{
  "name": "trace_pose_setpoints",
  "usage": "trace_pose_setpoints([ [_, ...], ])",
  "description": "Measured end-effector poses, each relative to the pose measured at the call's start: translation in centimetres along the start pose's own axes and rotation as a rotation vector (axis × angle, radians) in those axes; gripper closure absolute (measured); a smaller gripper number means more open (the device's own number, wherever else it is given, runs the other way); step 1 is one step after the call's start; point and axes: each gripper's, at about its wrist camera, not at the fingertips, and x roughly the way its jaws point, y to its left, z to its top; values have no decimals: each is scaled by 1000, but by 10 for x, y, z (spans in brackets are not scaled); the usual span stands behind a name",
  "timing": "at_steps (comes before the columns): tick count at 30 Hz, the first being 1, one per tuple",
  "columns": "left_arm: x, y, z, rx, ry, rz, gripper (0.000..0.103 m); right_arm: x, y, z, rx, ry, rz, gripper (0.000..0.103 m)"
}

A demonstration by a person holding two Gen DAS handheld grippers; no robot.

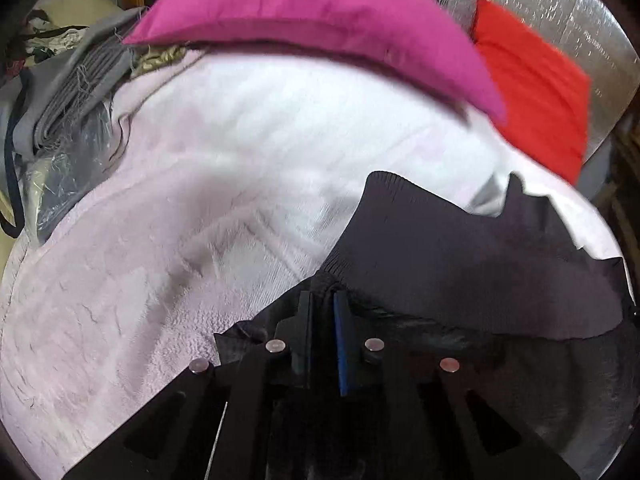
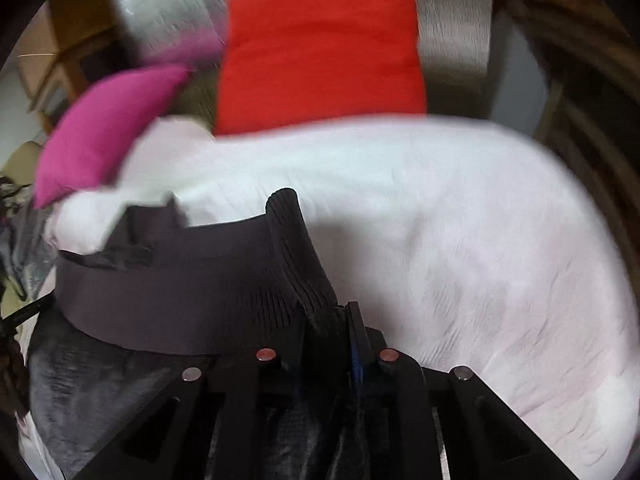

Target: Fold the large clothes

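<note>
A dark charcoal garment (image 1: 460,260) with a ribbed hem hangs over a pale pink blanket (image 1: 160,280). My left gripper (image 1: 324,300) is shut on the garment's ribbed edge, and the cloth stretches off to the right. In the right wrist view the same garment (image 2: 180,280) stretches to the left. My right gripper (image 2: 332,316) is shut on its other ribbed corner, with dark shiny fabric bunched between the fingers. The garment is held taut between both grippers above the blanket (image 2: 460,240).
A magenta cushion (image 1: 320,28) and a red cushion (image 1: 532,92) lie at the far edge of the blanket, against a silver backing (image 1: 560,0). Both show in the right wrist view, magenta cushion (image 2: 104,128) and red cushion (image 2: 320,52). Grey folded cloth and plastic (image 1: 68,100) pile at the left.
</note>
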Motion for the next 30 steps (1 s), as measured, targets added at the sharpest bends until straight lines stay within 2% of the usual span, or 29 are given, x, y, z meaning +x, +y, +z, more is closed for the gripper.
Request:
trace_pose_setpoints([
  [3,0,-4,0,7,1,32,89,5,-8,0,84,9,50,78],
  [4,-2,-6,-1,17,-5,45,87,1,-12,0,108,7,74,66],
  [5,-9,-8,-2,30,-17,52,86,-7,-15,0,127,2,79,36],
  [6,-18,-10,-3,39,-32,48,78,-17,-15,-1,138,-22,79,23],
  [7,-25,-9,-3,40,-39,47,55,-29,-15,-1,139,-60,90,14],
  [9,-49,-4,-6,23,-73,47,29,-58,-23,-6,168,-115,102,14],
  [10,-68,1,-13,9,-129,46,29,-73,-30,-11,212,-130,123,14],
  [12,-97,11,-26,-1,-180,30,28,-99,-39,-26,284,-156,178,14],
  [15,-131,33,-57,-73,-211,9,27,-138,-45,-72,355,-210,261,14],
  [18,-151,65,-102,-219,-197,-21,24,-165,-50,-135,462,-228,352,13],
  [19,-155,75,-121,-280,-192,-43,24,-169,-50,-160,506,-229,384,8],
  [21,-156,86,-147,-350,-165,-50,24,-162,-49,-197,592,-202,421,6],
  [23,-158,89,-166,-404,-149,-67,24,-138,-47,-216,673,-134,457,6],
  [25,-158,86,-178,-450,-126,-107,24,-122,-44,-219,740,-115,498,6],
  [27,-157,75,-181,-447,-114,-138,23,-108,-37,-211,762,-120,519,6],
  [30,-153,54,-181,-401,-99,-112,22,-92,-28,-201,777,-92,492,6],
])
